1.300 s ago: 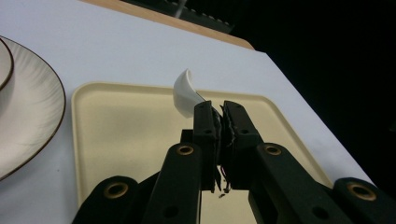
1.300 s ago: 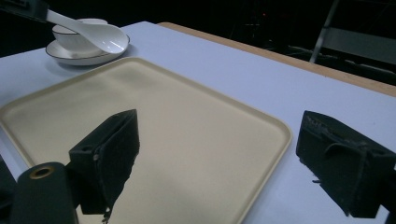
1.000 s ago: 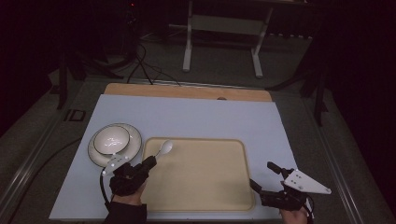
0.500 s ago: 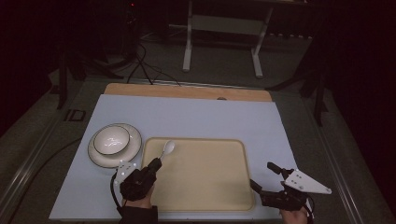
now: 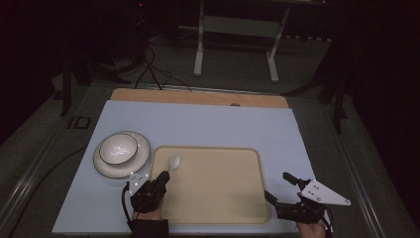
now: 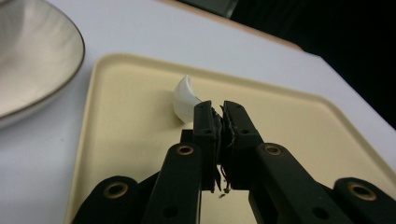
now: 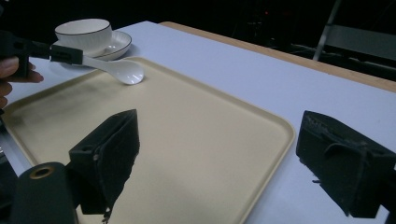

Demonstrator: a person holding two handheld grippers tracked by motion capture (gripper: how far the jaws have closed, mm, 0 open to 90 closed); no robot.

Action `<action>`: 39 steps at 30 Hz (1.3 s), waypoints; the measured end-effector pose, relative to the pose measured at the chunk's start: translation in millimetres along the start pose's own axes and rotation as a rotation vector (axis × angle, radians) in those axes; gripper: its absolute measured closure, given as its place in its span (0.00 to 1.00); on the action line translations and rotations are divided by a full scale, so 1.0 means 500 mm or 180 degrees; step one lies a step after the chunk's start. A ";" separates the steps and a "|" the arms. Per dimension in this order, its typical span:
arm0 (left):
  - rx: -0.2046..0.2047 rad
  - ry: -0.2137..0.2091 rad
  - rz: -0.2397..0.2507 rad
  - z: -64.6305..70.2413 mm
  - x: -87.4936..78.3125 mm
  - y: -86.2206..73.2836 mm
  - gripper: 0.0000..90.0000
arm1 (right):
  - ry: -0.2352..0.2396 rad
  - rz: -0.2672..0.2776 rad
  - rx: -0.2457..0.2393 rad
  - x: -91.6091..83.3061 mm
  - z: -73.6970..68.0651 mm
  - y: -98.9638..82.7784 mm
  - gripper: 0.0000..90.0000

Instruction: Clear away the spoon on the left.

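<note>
one glossy white spoon (image 5: 174, 162), flat beige rounded tray (image 5: 233, 198), round rimmed bowl (image 5: 118, 148)

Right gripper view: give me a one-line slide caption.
Open right claw waits above the beige tray while the left claw holds a white spoon beside the bowl.

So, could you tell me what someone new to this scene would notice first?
Most striking is the white spoon, its handle clamped in the shut left gripper with the bowl end low over the near-left corner of the beige tray. Just left of the tray, a white bowl sits on a dark-rimmed plate. The right gripper waits open at the tray's right edge.
</note>
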State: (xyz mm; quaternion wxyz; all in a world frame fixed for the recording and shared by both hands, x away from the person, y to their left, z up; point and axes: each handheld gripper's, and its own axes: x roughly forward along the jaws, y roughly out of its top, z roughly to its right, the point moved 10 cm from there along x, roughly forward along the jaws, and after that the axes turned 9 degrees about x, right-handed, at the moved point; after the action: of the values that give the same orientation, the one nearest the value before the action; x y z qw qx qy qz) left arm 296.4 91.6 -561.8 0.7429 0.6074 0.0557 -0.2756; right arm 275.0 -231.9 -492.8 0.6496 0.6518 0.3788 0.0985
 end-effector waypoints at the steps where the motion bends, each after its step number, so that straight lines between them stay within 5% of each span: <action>1: 0.0017 0.0000 -0.0031 0.001 0.001 -0.002 0.95 | 0.0001 0.0002 -0.0003 0.000 0.000 0.000 0.15; 6: -0.0050 -0.0051 -0.0230 0.008 0.003 -0.023 0.94 | 0.0009 0.0003 -0.0001 0.000 -0.001 0.000 0.15; 20: 0.0059 -0.0071 -0.0693 0.019 0.011 -0.057 0.93 | -0.0002 0.0002 -0.0003 -0.001 0.000 0.000 0.15; 39: 0.0176 -0.0076 -0.0991 0.020 0.017 -0.086 0.84 | -0.0006 -0.0008 0.0000 -0.001 0.001 -0.001 0.15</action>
State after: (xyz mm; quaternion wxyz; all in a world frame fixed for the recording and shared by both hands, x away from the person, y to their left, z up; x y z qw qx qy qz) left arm 280.7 74.4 -600.2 0.6748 0.6083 0.1328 -0.3962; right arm 274.9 -232.4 -493.0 0.6500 0.6515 0.3790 0.0971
